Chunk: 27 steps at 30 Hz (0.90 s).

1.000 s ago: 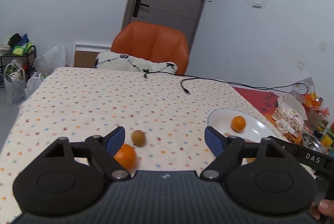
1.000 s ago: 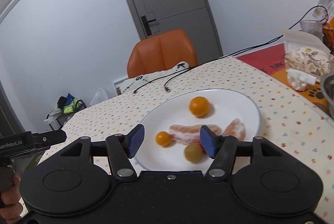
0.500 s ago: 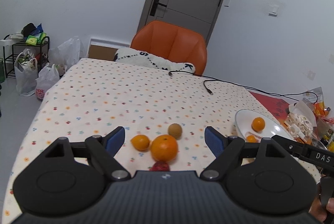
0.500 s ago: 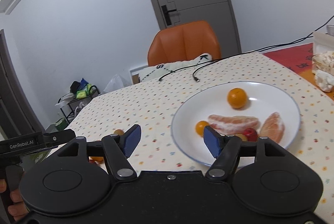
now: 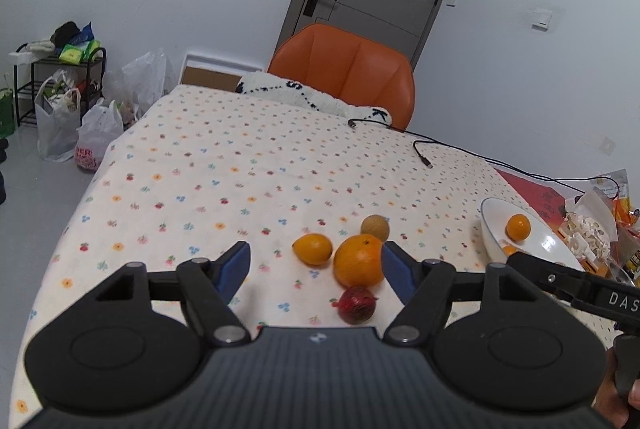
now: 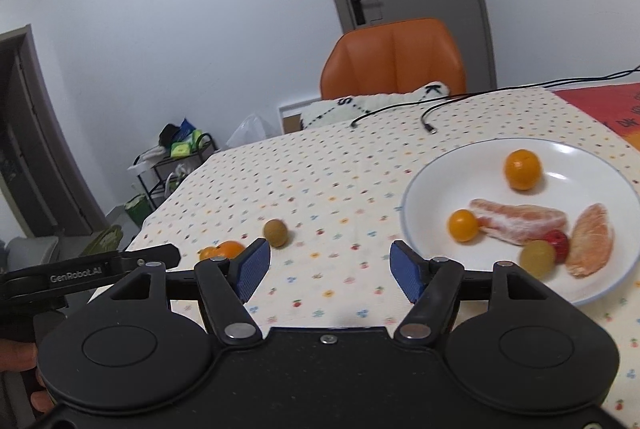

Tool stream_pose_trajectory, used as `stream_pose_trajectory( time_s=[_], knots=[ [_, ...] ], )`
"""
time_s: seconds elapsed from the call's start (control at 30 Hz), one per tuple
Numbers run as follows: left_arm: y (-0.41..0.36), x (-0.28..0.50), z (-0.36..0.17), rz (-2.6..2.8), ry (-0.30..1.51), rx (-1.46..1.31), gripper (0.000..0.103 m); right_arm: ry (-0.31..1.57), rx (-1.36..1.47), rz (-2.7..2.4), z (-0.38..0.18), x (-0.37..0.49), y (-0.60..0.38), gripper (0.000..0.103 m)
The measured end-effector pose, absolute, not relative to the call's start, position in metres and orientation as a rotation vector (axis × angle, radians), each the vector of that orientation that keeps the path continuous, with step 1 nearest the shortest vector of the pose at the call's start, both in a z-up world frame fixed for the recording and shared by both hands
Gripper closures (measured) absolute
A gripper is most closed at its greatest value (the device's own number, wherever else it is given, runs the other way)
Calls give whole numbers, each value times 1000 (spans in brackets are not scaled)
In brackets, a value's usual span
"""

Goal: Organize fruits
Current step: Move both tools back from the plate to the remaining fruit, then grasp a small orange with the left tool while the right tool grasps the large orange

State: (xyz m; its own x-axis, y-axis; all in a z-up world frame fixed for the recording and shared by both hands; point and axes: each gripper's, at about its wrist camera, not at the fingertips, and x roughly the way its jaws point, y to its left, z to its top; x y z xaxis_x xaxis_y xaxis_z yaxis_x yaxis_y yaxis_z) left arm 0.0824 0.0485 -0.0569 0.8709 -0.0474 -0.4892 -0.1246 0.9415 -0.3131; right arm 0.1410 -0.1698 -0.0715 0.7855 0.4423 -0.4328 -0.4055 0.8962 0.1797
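We hover both spread, empty grippers: left gripper (image 5: 316,265) over loose orange (image 5: 359,260), right gripper (image 6: 330,265) near plate (image 6: 424,189). Next we likely pinch orange, carry to plate.

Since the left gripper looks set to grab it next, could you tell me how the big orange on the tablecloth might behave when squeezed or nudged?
The big orange is round, so a nudge would probably roll it into the red fruit or small orange close beside it. Its rind looks firm, likely tolerating a moderate squeeze.

An orange chair (image 5: 348,69) and black cable (image 5: 424,153) beyond the dotted tablecloth (image 5: 224,165)
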Motion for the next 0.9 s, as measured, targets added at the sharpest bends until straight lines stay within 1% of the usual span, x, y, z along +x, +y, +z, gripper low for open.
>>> stream_pose_trajectory(
  time_s=[0.03,0.1,0.13,0.2,0.3,0.63,0.9],
  knots=[
    [50,82,-59,41,517,-346,34,488,75,463,-72,141,-166,37],
    [53,84,-62,44,526,-351,44,494,70,475,-73,142,-160,37],
    [55,84,-64,44,532,-359,46,497,66,482,-74,142,-157,37],
    [60,85,-67,51,535,-372,53,501,55,497,-75,141,-150,37],
    [66,85,-70,53,542,-387,59,508,36,520,-76,141,-140,37],
    [77,87,-72,45,545,-400,60,538,13,574,-82,150,-107,39],
    [83,92,-70,35,546,-399,60,574,14,608,-91,163,-85,44]
  ],
)
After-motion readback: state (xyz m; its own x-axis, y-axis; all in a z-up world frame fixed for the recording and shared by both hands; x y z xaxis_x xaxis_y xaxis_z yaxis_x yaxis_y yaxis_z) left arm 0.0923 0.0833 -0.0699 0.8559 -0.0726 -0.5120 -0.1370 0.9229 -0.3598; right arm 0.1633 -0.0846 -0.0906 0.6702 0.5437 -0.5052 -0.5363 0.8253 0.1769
